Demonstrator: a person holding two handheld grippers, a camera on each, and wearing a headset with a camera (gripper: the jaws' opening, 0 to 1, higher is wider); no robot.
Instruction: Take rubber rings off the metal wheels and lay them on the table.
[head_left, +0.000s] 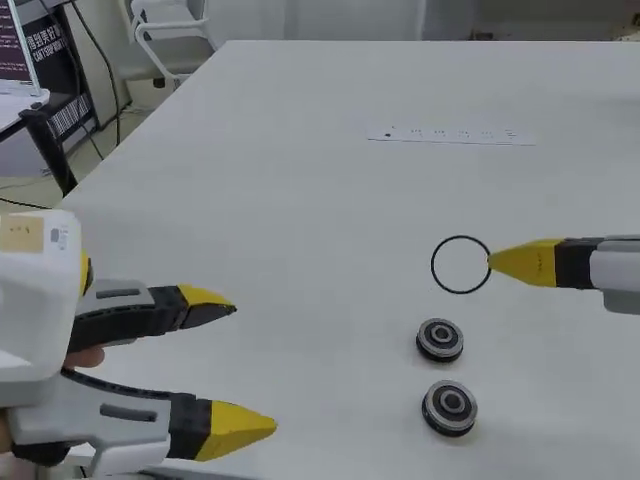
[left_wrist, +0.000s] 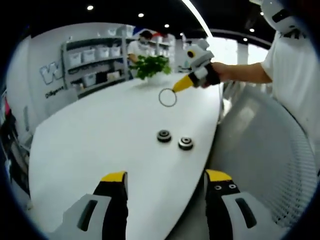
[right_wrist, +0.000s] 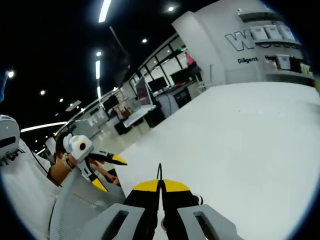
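— Where's the rubber ring (head_left: 433, 262) just now?

— Nipped in the tips of the right gripper (head_left: 497, 262). In the head view that gripper comes in from three o'clock, with its jaws pressed together on the ring's three o'clock edge. In the right gripper view the yellow tips meet with no gap. There the ring shows as a thin dark line rising from between them toward twelve.

— Is it down on the table (head_left: 300, 180)?

— I can't tell whether it touches the white top or hangs just above it. It's a full round circle with bare table showing through the middle.

— And the wheels?

— There are two, both round and dark with paler middles, lying flat on the table. The far wheel (head_left: 440, 339) sits at the ring's six o'clock, near it but apart. The near wheel (head_left: 449, 407) lies at six o'clock from the far one, close but not touching.

— What about the other hand?

— The left gripper (head_left: 235, 362) is at about eight o'clock in the head view, well apart from the wheels. Its jaws are spread wide with nothing between them, and the tips point toward three o'clock.

— Anything else on the top?

— A flat white strip (head_left: 450, 135) lies at the ring's twelve o'clock, well apart from it.
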